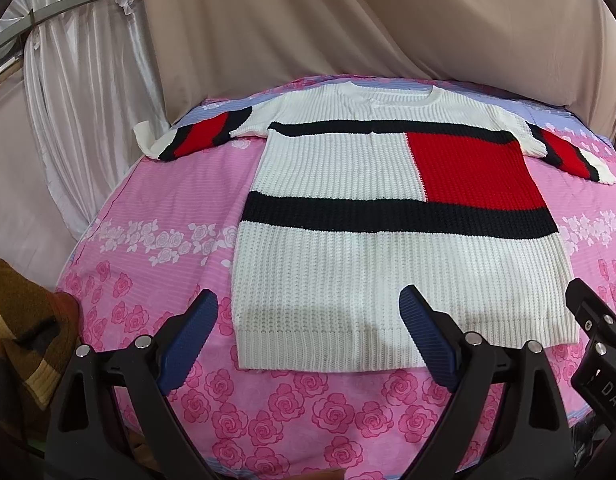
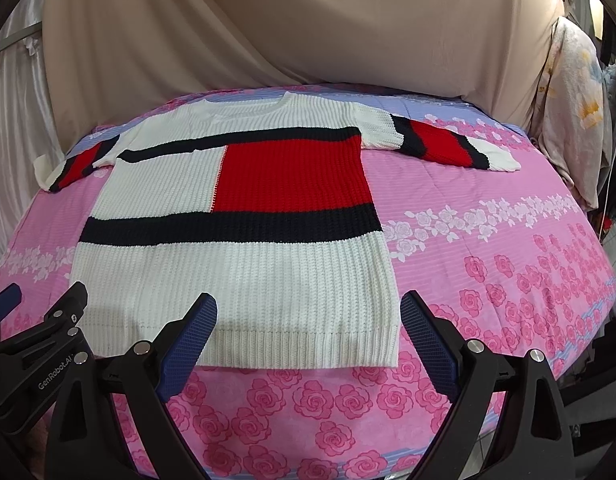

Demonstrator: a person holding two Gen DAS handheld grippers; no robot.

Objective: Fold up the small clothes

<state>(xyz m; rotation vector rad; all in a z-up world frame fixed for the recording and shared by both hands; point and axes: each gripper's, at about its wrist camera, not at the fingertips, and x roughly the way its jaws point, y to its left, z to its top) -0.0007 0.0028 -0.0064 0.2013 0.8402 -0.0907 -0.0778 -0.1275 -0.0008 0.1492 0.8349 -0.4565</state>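
A white knit sweater [image 1: 347, 280] with black bands and a red block lies flat on the pink rose-print sheet, hem towards me, both sleeves spread out. It also shows in the right wrist view [image 2: 236, 280]. My left gripper [image 1: 308, 312] is open and empty, hovering over the hem's left part. My right gripper [image 2: 308, 316] is open and empty over the hem's right corner. The right gripper's body shows at the left wrist view's right edge [image 1: 599, 340]; the left gripper's body shows at the right wrist view's left edge [image 2: 48, 344].
The pink sheet [image 2: 487, 280] covers a raised surface that drops off at its sides. Beige and white drapes [image 1: 347, 20] hang behind. A brown striped cloth [image 1: 24, 328] lies at the left. Hanging floral fabric [image 2: 575, 100] is at the right.
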